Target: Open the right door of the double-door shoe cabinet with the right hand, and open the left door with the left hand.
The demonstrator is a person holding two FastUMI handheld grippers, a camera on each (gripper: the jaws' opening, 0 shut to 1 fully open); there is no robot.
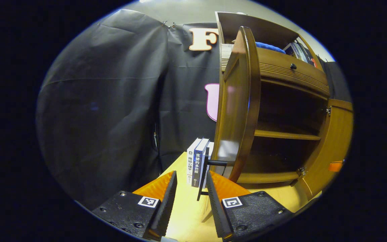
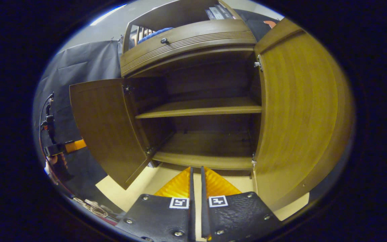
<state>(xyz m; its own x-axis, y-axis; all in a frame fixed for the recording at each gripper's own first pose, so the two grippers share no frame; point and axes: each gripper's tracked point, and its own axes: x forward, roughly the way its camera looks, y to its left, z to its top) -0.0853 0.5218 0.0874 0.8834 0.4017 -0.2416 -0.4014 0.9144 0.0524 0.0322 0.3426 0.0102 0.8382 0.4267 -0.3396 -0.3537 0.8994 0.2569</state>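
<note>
The double-door shoe cabinet [image 2: 210, 60] stood on a pale wooden worktop [image 2: 136, 188] in the booth with both doors swung open, baring a middle shelf [image 2: 200, 107] and a floor board [image 2: 207, 148] with nothing visible on them. In the right gripper view, the left door [image 2: 108, 127] angled outward at the left side of the opening, and the right door [image 2: 297, 114] stood wide at the right, its inner face toward the camera. The right tool [image 2: 196, 181] sat low in front of the cabinet's base, its fingers drawn nearly together with a thin slit between them and nothing gripped. At the far left of that view, a hand [image 2: 56, 163] held the other tool, well clear of the door. In the left gripper view, the left tool [image 1: 190, 188] was spread moderately wide, its fingers apart from the left door's handle [image 1: 204, 171], a dark bar that stood out from the door [image 1: 237, 111] just ahead of the right finger; whether that finger touched the bar could not be told. Two upright books [image 1: 196, 164] stood on the worktop beyond the handle, beside the door's edge. Above the opening ran a drawer front with a small dark knob [image 1: 293, 66], and books [image 1: 301, 52] and a blue item [image 1: 269, 47] lay on the cabinet's upper shelf.
</note>
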